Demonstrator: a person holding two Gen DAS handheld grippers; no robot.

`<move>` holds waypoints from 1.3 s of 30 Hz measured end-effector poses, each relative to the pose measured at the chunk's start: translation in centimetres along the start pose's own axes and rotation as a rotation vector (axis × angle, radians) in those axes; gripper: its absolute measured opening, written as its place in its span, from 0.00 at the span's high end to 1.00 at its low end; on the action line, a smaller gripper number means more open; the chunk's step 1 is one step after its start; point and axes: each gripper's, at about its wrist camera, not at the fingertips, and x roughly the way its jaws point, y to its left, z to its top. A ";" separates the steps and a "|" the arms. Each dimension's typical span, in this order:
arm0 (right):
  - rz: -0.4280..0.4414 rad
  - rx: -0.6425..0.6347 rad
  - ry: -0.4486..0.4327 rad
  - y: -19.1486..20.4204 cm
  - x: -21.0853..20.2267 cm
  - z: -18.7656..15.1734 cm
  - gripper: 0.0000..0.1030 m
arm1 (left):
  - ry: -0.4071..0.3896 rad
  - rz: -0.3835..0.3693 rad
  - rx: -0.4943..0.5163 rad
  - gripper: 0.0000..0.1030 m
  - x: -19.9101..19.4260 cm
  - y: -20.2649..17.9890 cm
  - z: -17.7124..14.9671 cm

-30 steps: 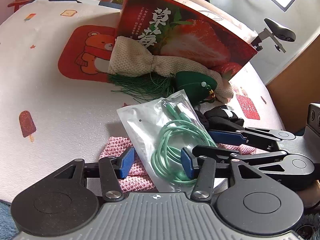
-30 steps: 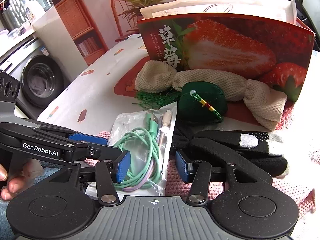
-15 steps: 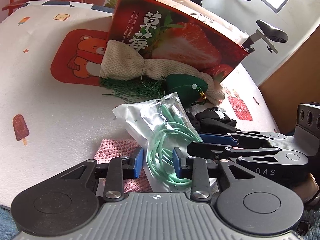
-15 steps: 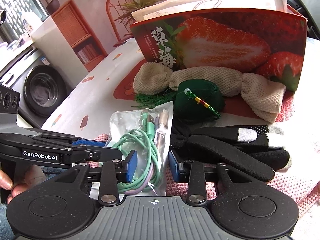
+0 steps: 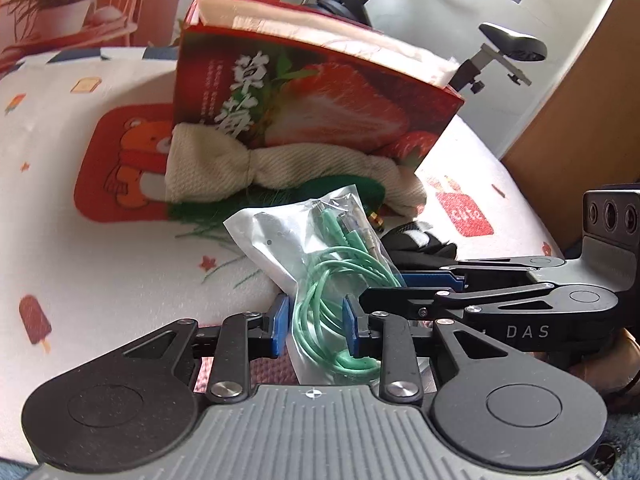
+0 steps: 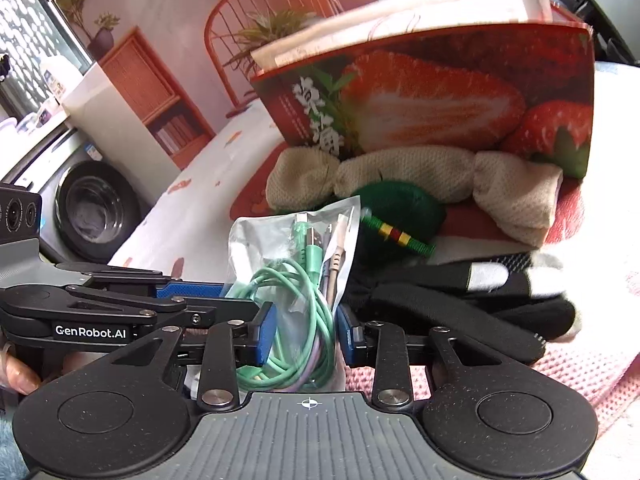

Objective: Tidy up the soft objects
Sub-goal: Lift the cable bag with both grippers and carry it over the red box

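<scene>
Two grippers: both are working on one clear bag of cables (image 5: pixel 316 248), near the 6 o'clock edge of each wrist view.
Left gripper (image 5: pixel 314 326): its jaws are closing, with the bag's lower end sitting between the blue pads and bulging there.
Right gripper (image 6: pixel 306 330): its jaws are closing too, pinching the same bag from the other side, pads pressing the plastic.
Bag: it is rising tilted from the pads toward 12 o'clock, with mint-green coils showing inside.
Pink knitted cloth (image 6: pixel 568 372): it is lying under the bag, spreading toward 4 o'clock in the right view.
Black gloves (image 6: pixel 460 300): they are lying at 3 o'clock of the bag, touching it.
Green pouch (image 6: pixel 404 208): it is sitting at 1 o'clock of the bag, against the beige knitted roll (image 6: pixel 420 176).
Strawberry box (image 6: pixel 440 96): it is standing at 12 o'clock, just behind the roll.
Table cover (image 5: pixel 120 264): it is carrying everything.
</scene>
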 end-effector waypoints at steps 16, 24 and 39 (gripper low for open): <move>-0.010 -0.186 -0.151 0.6 -4.7 6.8 0.73 | -0.191 -0.035 0.086 0.71 -3.5 -3.0 6.6; -0.026 -0.251 -0.277 0.3 -6.7 14.1 0.74 | -0.323 -0.020 0.149 0.71 -4.7 -5.0 12.5; -0.163 -0.343 -0.402 -2.8 -4.0 24.1 0.74 | -0.417 0.079 0.235 0.71 0.7 -6.4 21.2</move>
